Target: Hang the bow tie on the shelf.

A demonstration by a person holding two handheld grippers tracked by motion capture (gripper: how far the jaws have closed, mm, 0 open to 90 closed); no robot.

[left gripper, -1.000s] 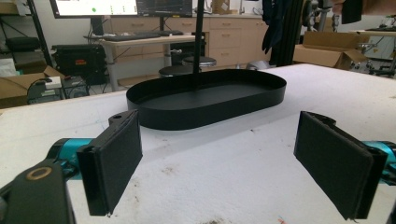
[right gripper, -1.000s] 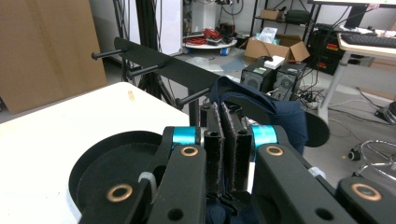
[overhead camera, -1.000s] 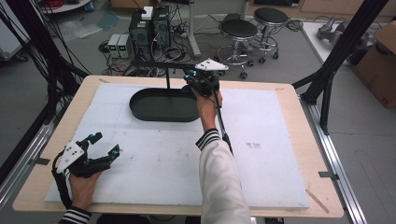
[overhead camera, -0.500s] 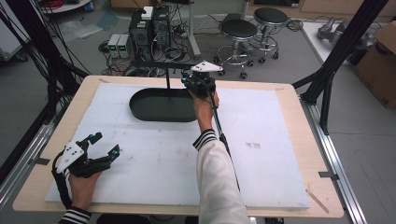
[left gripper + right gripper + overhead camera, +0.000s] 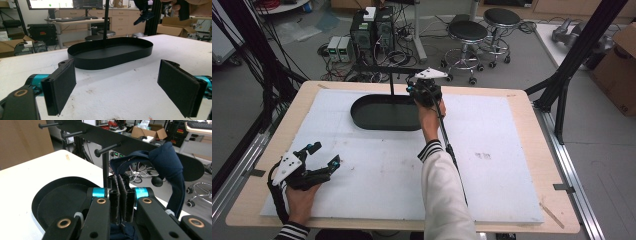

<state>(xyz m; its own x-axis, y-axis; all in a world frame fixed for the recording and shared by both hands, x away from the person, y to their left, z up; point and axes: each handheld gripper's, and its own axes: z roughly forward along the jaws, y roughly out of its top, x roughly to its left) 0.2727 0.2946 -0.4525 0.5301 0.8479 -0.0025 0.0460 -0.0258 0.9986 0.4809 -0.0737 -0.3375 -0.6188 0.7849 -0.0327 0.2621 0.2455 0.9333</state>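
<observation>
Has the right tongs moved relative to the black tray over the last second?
Yes. The right tongs have drifted slightly toward the table's far edge, now past the back rim of the black tray.

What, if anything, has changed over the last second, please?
The right tool, shut on the dark blue cloth, edged slightly farther toward the rack's pegs. The left tool stayed open and resting near the table's front, and the black oval tray stayed put.

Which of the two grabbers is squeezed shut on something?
The right gripper, held up at the black rack behind the tray. Its jaws are pressed together on a dark blue cloth. The left gripper rests wide open, holding nothing.
</observation>
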